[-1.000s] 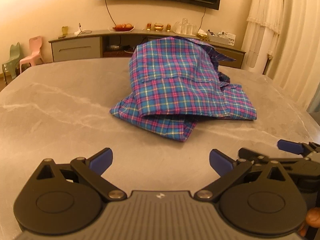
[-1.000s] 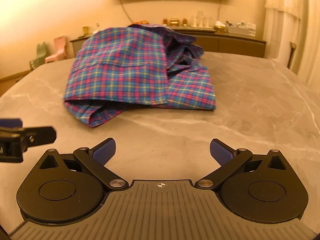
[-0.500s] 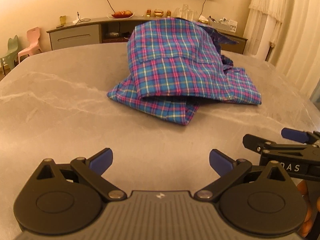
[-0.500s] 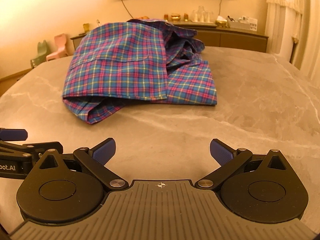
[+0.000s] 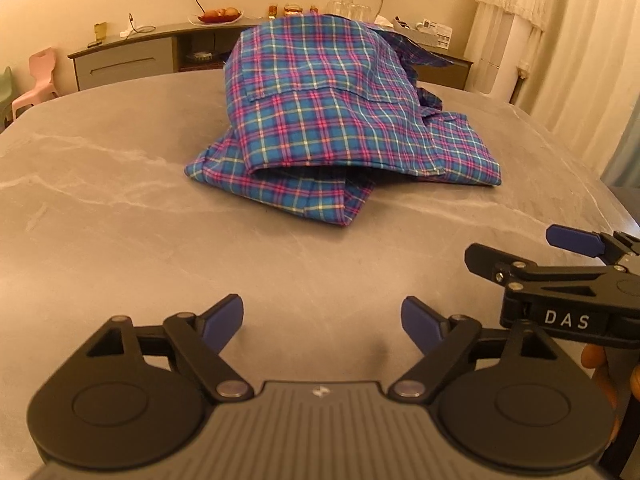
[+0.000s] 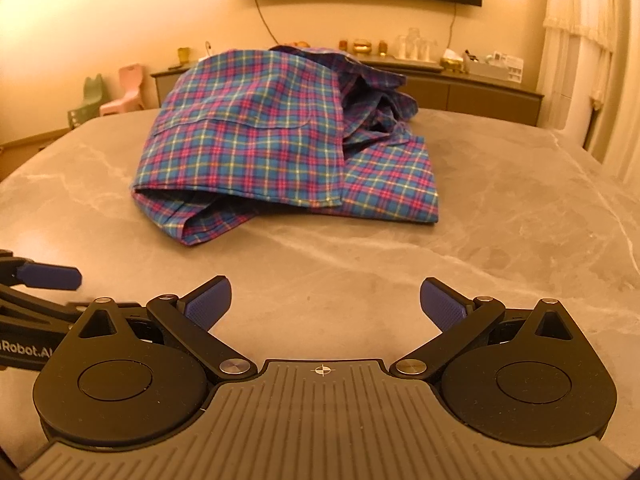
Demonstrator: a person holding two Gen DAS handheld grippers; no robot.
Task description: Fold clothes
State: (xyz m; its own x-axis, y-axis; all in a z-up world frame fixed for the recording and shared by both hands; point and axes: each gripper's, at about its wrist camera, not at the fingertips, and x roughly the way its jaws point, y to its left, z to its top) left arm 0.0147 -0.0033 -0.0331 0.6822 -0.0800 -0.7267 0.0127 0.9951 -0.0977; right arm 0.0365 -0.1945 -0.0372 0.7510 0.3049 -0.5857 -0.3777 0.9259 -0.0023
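A blue and pink plaid shirt (image 5: 332, 120) (image 6: 276, 148) lies loosely bunched in a heap on the grey marble table (image 5: 120, 240) (image 6: 520, 216), a pocket flap showing on its top layer. My left gripper (image 5: 322, 318) hovers over bare table short of the shirt's near corner; its jaws are closing with nothing between them. My right gripper (image 6: 325, 303) stands open beside it, also short of the shirt and holding nothing. Each gripper shows at the edge of the other's view: the right gripper (image 5: 560, 256), the left gripper (image 6: 44, 280).
A long sideboard (image 5: 128, 60) (image 6: 460, 84) with a fruit bowl, glasses and small items runs behind the table. Small pink and green chairs (image 5: 36, 76) (image 6: 116, 92) stand at the back left. White curtains (image 5: 580, 60) hang at the right. A hand's fingers (image 5: 596, 360) show low right.
The left gripper has tilted downward and edged nearer the shirt, which looms larger in its view. Its jaws have narrowed a little. The right gripper's view is nearly unchanged.
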